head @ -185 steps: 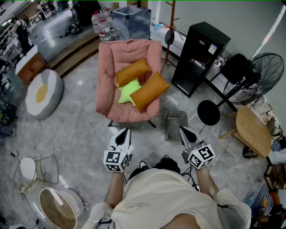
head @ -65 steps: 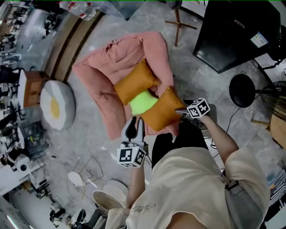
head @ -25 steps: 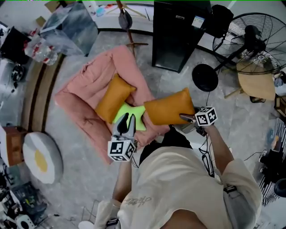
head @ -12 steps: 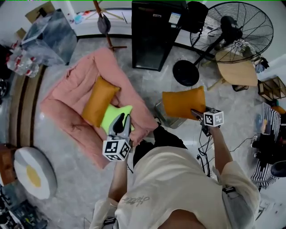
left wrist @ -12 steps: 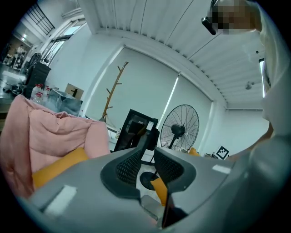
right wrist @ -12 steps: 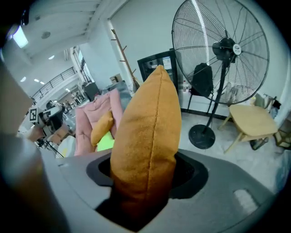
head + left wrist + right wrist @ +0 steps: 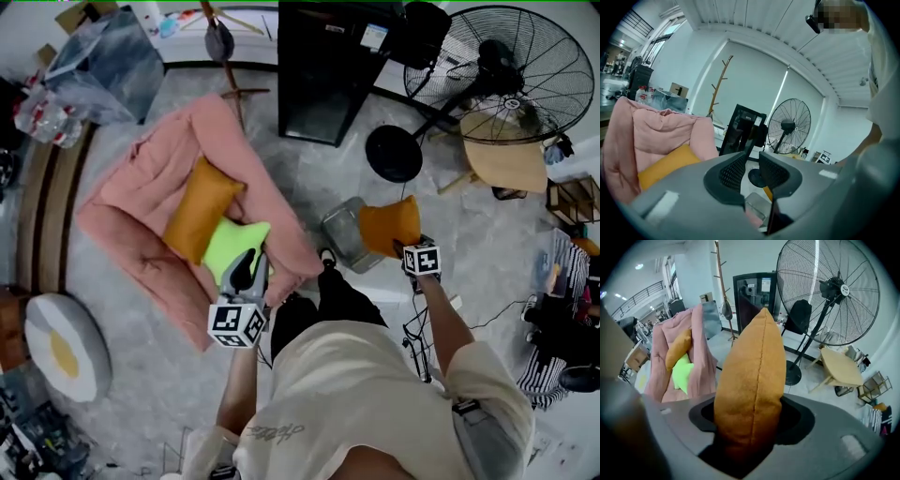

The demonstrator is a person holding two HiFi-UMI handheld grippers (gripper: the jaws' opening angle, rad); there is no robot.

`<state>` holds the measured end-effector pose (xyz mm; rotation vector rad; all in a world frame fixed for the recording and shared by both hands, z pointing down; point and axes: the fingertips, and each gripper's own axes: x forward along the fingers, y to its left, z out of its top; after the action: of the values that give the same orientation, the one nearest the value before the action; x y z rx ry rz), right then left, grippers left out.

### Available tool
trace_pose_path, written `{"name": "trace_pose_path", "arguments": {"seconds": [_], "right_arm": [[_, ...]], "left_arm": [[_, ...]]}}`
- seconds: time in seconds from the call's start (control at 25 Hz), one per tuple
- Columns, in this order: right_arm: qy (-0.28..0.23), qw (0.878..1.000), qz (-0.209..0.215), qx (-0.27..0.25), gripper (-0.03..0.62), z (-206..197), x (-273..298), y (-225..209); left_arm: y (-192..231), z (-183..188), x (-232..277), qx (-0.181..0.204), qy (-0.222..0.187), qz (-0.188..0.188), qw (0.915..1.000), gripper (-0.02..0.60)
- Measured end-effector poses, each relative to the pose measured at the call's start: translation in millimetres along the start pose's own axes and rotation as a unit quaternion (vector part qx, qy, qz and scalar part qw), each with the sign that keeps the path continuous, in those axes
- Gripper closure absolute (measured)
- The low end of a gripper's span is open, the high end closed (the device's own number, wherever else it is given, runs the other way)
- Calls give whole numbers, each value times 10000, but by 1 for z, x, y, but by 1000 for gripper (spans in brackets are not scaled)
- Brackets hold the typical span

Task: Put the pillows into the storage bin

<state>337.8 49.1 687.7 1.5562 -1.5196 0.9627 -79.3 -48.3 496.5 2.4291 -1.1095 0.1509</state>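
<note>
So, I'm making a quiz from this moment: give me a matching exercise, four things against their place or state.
1 green pillow
2 storage bin
3 left gripper
4 right gripper

A shut on an orange pillow
B lying on the pink chair
C open, nothing between its jaws
D standing on the floor

Pairs: 1-B, 2-D, 3-C, 4-A

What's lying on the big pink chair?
An orange pillow and a lime-green pillow lie on the pink chair. The left gripper covers the green one's lower part, and anything beneath the pillows is hidden.
</note>
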Motion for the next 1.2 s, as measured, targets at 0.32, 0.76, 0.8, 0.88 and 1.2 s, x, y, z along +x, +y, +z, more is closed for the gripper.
{"name": "trace_pose_path", "arguments": {"seconds": [0.32,0.76,0.8,0.88,1.2], "right_arm": [[704,9967,43,-405,298,-28,98,-8],[1591,9839,511,-642,293,-68,258,-30],[1517,9838,530,-792,293,-62,272,-34],[1524,9823,526,-953,293,-62,294,-39],[1549,9793,480,-1211,289,-62,376,-29]], "left_arm": [[-28,-13,37,-64,433,142,9989,472],[-42,-66,117,-365,1237,407,9908,462],[-43,-71,124,-391,1291,417,9900,462],[-46,-83,136,-416,1454,398,9877,460],[-20,-131,154,-927,1831,502,9774,471]]}}
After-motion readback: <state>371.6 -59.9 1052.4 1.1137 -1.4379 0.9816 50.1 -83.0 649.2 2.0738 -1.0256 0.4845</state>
